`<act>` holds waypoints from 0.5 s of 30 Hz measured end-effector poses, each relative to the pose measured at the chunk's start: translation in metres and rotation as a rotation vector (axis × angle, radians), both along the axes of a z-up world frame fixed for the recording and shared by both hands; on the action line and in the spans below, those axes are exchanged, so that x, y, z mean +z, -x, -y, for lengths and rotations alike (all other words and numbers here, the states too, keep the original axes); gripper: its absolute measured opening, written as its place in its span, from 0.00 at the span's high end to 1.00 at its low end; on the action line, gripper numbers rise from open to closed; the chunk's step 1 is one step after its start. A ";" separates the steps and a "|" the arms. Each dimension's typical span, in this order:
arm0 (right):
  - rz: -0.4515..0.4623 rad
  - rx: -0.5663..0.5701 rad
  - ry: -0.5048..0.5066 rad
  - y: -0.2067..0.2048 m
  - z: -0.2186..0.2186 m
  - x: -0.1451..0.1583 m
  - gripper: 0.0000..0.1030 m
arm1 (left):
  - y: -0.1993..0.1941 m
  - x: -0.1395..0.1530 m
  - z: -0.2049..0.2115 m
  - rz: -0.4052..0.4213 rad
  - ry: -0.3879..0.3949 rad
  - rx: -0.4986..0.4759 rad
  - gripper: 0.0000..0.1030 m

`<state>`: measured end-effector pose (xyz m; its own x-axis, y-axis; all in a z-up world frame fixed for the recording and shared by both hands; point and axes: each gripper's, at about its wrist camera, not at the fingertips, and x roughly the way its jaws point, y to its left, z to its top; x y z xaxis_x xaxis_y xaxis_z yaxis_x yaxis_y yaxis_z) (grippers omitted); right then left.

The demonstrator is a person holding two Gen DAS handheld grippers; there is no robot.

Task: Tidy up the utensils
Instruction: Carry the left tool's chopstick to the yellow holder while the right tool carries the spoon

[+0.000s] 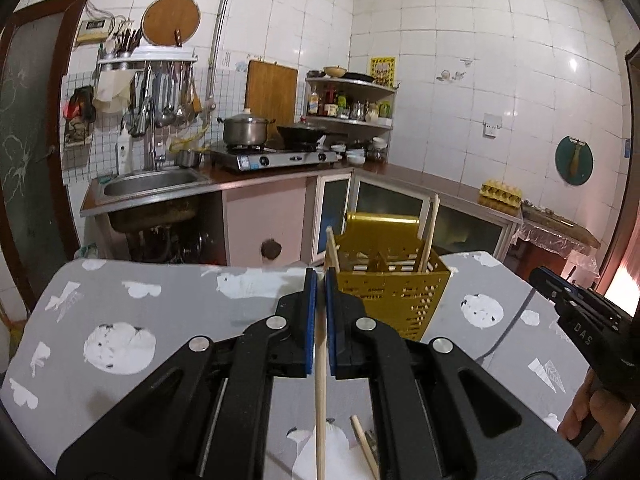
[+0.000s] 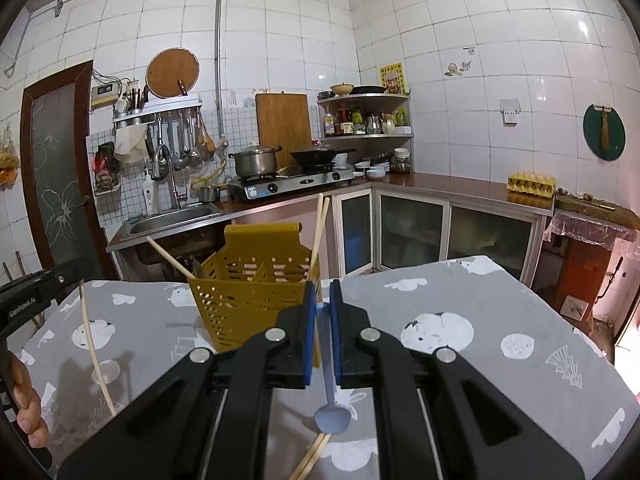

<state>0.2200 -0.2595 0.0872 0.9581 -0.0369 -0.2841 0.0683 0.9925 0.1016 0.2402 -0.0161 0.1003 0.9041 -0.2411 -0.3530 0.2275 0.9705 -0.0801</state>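
Observation:
In the left wrist view my left gripper [image 1: 320, 276] is shut on a pale wooden chopstick [image 1: 320, 392] that hangs down through the jaws over the table. Just beyond stands the yellow perforated utensil caddy [image 1: 392, 284] with a chopstick [image 1: 429, 232] leaning in it. My right gripper [image 2: 323, 292] is shut on the handle of a light blue spoon [image 2: 332, 418], bowl end down, close in front of the caddy [image 2: 248, 292]. Two chopsticks [image 2: 320, 228] lean in its right side and one chopstick [image 2: 168, 258] pokes out to the left. More chopsticks [image 2: 312, 456] lie on the cloth.
The table wears a grey cloth [image 1: 120, 304] with white prints. Behind it run a counter with a sink [image 1: 152, 184], a gas stove [image 1: 276, 158] with pots, and a corner shelf [image 1: 348, 96]. An egg carton [image 2: 532, 184] sits on the right counter. A hand [image 2: 28, 412] shows at the left edge.

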 end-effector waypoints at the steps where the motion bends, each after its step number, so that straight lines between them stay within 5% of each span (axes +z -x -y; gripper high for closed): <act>1: 0.002 0.000 -0.001 -0.002 0.002 0.001 0.93 | -0.001 0.002 0.001 0.008 0.000 -0.001 0.97; 15: 0.033 0.016 0.000 -0.026 0.005 0.020 0.93 | -0.024 0.017 0.014 0.071 0.034 -0.017 0.97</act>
